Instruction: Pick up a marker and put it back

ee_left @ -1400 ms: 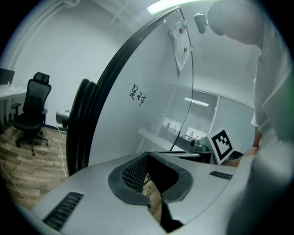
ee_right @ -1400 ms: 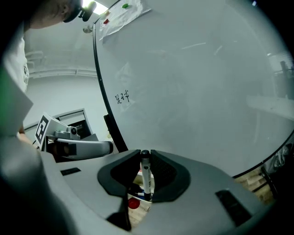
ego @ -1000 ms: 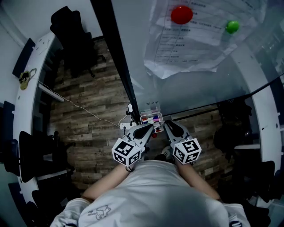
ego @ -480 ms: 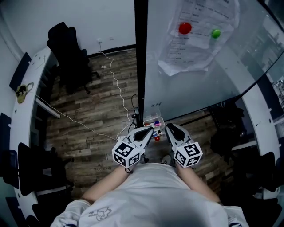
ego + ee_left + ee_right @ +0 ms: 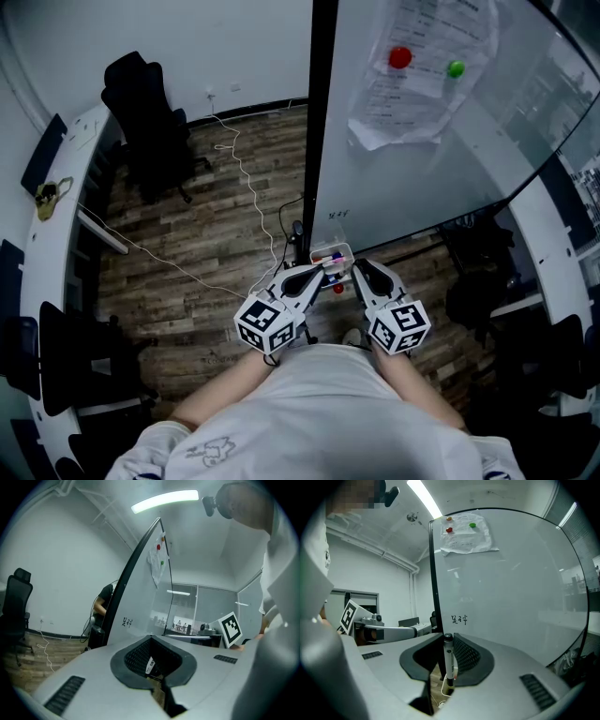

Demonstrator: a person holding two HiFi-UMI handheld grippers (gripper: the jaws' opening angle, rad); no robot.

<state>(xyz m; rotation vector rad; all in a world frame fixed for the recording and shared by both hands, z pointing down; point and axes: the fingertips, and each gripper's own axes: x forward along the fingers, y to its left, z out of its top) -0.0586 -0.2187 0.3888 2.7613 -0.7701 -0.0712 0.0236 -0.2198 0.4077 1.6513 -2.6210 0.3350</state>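
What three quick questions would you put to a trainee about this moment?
1. True or false: the right gripper is empty.
2. In the head view, the marker tray lies: A) just ahead of the gripper tips; B) on the black chair; C) on the paper sheet.
3. Fill in: in the right gripper view, the marker stands ___ between the jaws.

Key: 1 false, it is shut on the marker; 2 A; 3 upright.
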